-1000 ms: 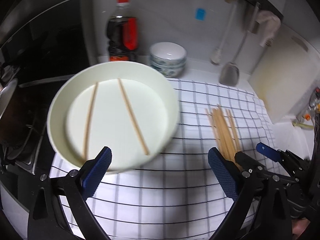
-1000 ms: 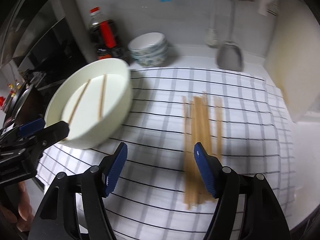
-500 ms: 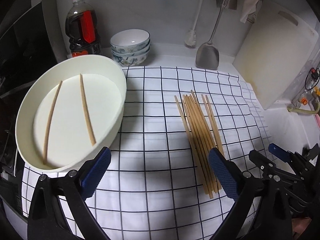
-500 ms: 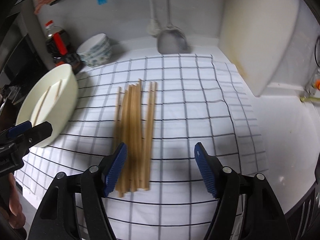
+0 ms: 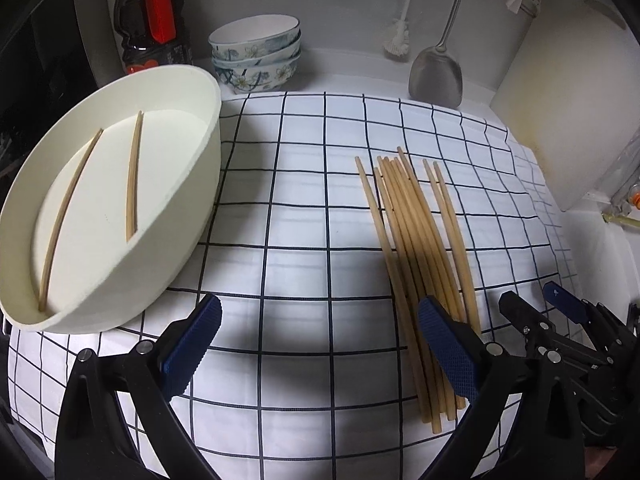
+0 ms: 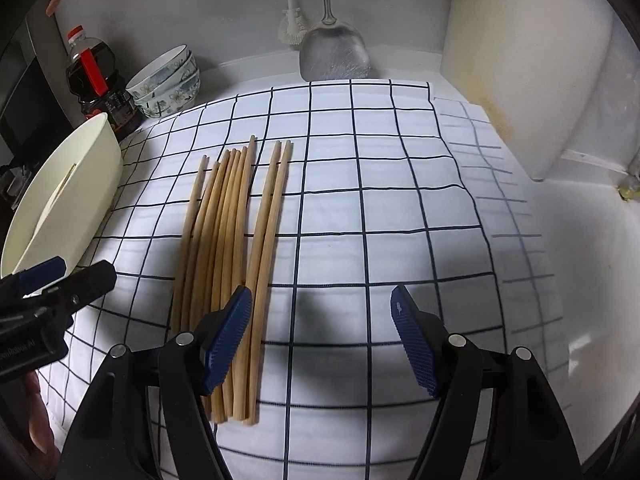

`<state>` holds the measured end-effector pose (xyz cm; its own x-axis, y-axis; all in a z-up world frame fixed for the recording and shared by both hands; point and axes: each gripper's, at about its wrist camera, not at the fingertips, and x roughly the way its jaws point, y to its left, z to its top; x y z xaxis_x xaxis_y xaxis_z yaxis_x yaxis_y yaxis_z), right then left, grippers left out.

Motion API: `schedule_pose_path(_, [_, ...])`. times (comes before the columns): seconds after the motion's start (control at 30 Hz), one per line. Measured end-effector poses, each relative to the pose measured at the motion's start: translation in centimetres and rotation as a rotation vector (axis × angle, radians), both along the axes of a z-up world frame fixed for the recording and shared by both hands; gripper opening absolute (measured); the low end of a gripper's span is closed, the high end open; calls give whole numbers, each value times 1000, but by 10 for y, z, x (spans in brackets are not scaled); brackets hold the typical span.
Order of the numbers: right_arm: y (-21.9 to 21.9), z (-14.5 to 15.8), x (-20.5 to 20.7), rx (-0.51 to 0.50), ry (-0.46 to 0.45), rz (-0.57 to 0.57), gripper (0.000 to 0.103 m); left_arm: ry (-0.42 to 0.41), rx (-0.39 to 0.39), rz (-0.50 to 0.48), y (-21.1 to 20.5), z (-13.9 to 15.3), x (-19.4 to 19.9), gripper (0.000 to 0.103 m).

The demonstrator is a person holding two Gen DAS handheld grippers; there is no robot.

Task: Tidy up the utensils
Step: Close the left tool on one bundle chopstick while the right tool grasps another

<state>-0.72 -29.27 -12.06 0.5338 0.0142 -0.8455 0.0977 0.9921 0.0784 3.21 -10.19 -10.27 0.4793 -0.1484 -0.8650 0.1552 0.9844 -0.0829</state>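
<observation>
Several wooden chopsticks (image 5: pixel 416 236) lie in a loose bundle on the checked cloth (image 5: pixel 304 208); they also show in the right wrist view (image 6: pixel 232 240). A cream oval basin (image 5: pixel 192 184) at the left holds two chopsticks (image 5: pixel 134 172). My left gripper (image 5: pixel 320 344) is open and empty, low over the cloth between basin and bundle. My right gripper (image 6: pixel 320 332) is open and empty, its left finger over the near ends of the bundle. The basin also shows in the right wrist view (image 6: pixel 96 184).
A stack of patterned bowls (image 5: pixel 256 52) and a dark sauce bottle (image 5: pixel 150 20) stand at the back left. A metal spatula (image 5: pixel 436 72) and a brush (image 5: pixel 398 40) hang at the back wall. A cutting board (image 5: pixel 560 100) leans at the right.
Both grippers have swung right, away from the basin, and now face the chopstick bundle. Both stayed open.
</observation>
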Motion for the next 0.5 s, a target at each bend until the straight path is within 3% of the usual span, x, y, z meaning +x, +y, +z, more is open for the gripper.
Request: schedule_pose_path(0.5, [5, -22, 14, -38, 2, 34, 69, -7, 47, 13, -6, -20, 1, 97])
